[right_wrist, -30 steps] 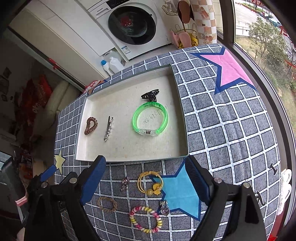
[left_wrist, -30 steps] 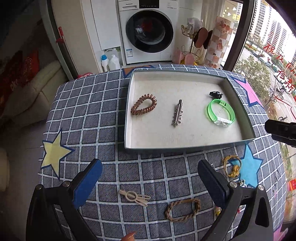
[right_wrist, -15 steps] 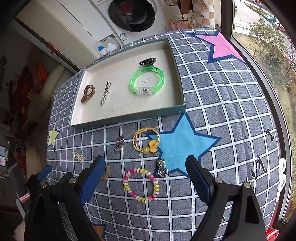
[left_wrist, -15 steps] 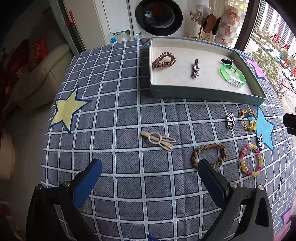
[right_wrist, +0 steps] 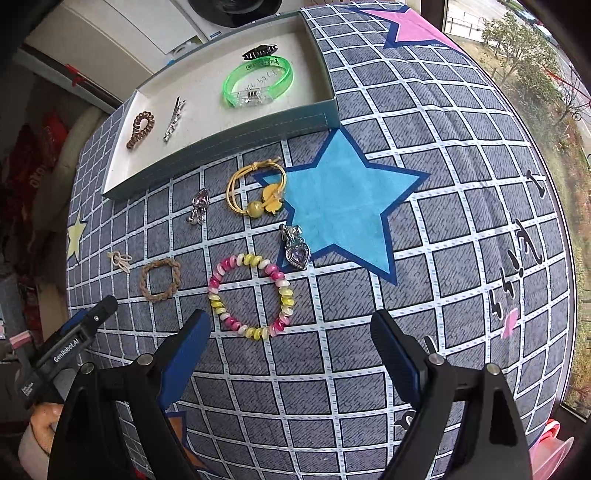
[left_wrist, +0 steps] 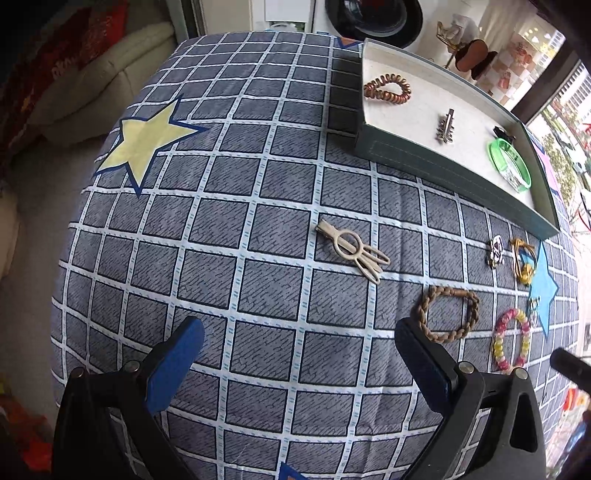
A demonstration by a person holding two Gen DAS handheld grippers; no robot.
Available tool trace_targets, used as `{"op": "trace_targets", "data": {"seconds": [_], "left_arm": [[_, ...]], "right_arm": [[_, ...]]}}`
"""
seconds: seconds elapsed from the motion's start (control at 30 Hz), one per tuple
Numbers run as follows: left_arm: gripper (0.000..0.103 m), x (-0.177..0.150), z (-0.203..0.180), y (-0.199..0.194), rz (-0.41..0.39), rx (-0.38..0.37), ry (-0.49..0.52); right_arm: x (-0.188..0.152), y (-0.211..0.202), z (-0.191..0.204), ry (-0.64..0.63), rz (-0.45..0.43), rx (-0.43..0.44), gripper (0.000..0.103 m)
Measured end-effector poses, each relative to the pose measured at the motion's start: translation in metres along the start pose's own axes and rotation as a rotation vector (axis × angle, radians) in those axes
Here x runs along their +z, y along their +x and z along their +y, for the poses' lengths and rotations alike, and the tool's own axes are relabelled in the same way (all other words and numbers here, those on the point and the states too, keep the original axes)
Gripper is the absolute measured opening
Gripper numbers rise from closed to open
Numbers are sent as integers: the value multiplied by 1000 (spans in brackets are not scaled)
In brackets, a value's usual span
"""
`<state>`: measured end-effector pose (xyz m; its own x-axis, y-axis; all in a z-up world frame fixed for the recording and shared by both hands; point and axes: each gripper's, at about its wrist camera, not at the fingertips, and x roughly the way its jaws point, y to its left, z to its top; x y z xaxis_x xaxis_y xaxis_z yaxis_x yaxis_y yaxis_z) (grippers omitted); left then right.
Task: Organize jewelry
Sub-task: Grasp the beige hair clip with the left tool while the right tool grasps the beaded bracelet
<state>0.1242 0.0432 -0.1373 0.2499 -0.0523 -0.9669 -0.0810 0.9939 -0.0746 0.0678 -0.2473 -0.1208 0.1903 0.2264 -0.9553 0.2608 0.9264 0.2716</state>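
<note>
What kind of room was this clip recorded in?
Probably a home laundry or balcony corner: a front-loading washing machine stands behind the cloth-covered table, a cushioned sofa sits beside it, and a large window overlooks trees.

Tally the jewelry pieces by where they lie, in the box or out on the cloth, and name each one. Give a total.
In the box: 4 (brown coil tie, silver clip, green bangle, black clip)
On the cloth: 6 (beige clip, braided ring, bead bracelet, yellow tie, heart pendant, small silver charm)
Total: 10
</note>
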Motion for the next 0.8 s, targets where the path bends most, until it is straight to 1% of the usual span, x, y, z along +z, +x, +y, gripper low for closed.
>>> {"op": "trace_targets", "data": {"seconds": [0.13, 0.43, 0.47, 0.5, 0.67, 0.7, 0.77, 0.8], "left_arm": [[103, 10, 2, 5, -2, -16, -73], [103, 29, -5, 20, 0, -2, -109], [98, 32, -6, 22, 0, 4, -109], [97, 33, -6, 24, 5, 14, -107], [97, 38, -10, 29, -7, 49, -106], [97, 43, -10, 31, -6, 56, -109], [90, 41, -8, 30, -12, 84, -105], [89, 42, -10, 30, -14, 86, -102]], "right_arm": [[-1, 7, -1, 17, 1, -29, 90], [2, 26, 1, 24, 12, -79, 90], [3, 28, 2, 23, 13, -81, 90], [3, 29, 1, 21, 13, -83, 90], [5, 36, 9, -15, 5, -120, 85], [6, 36, 13, -23, 1, -129, 81], [7, 37, 18, -36, -6, -150, 77], [8, 38, 21, -40, -9, -159, 75]]}}
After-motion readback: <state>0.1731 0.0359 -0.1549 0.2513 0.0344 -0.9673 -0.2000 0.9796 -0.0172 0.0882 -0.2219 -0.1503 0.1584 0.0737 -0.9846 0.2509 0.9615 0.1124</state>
